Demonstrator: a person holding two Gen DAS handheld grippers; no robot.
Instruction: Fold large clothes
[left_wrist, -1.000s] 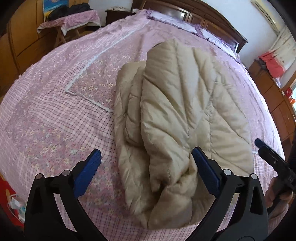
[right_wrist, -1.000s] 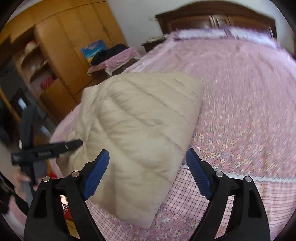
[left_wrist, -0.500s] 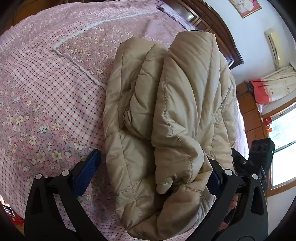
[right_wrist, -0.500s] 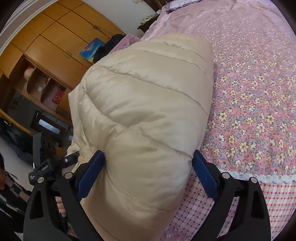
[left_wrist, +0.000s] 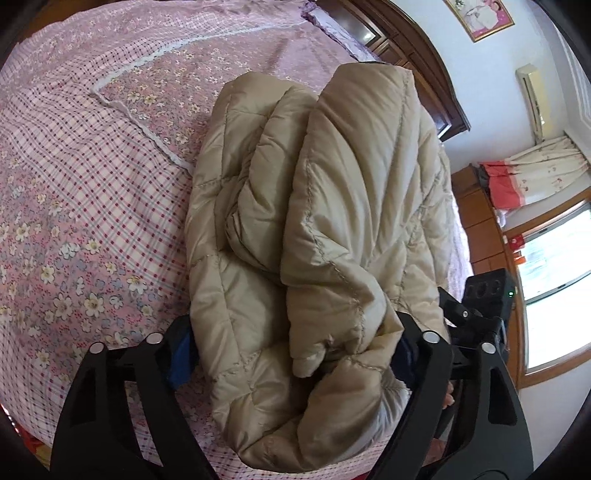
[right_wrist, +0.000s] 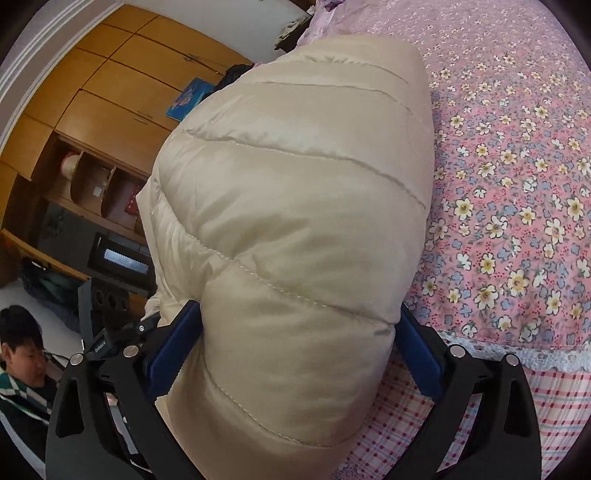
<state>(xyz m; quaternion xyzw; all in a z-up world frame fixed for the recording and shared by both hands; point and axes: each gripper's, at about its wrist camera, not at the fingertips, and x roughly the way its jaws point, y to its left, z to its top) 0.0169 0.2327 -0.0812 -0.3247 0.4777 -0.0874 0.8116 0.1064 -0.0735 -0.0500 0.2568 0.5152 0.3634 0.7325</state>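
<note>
A puffy beige quilted jacket lies folded into a thick bundle on a pink floral bedspread. My left gripper straddles its near end. The jaws are closing, and the padding bulges over the blue pads. In the right wrist view the jacket fills the frame. My right gripper has it between its blue pads, which touch its sides while the jaws are opening wide. Each gripper's black frame shows at the edge of the other's view.
The bedspread stretches away to the right, with a lace seam near the front. A dark wooden headboard stands at the far end, and a window at the right. A wooden wardrobe and a person are on the left.
Both grippers have sunk and moved in onto the jacket's near end, rolling as they came. The left jaws have narrowed around the padding. The right jaws have spread wider.
</note>
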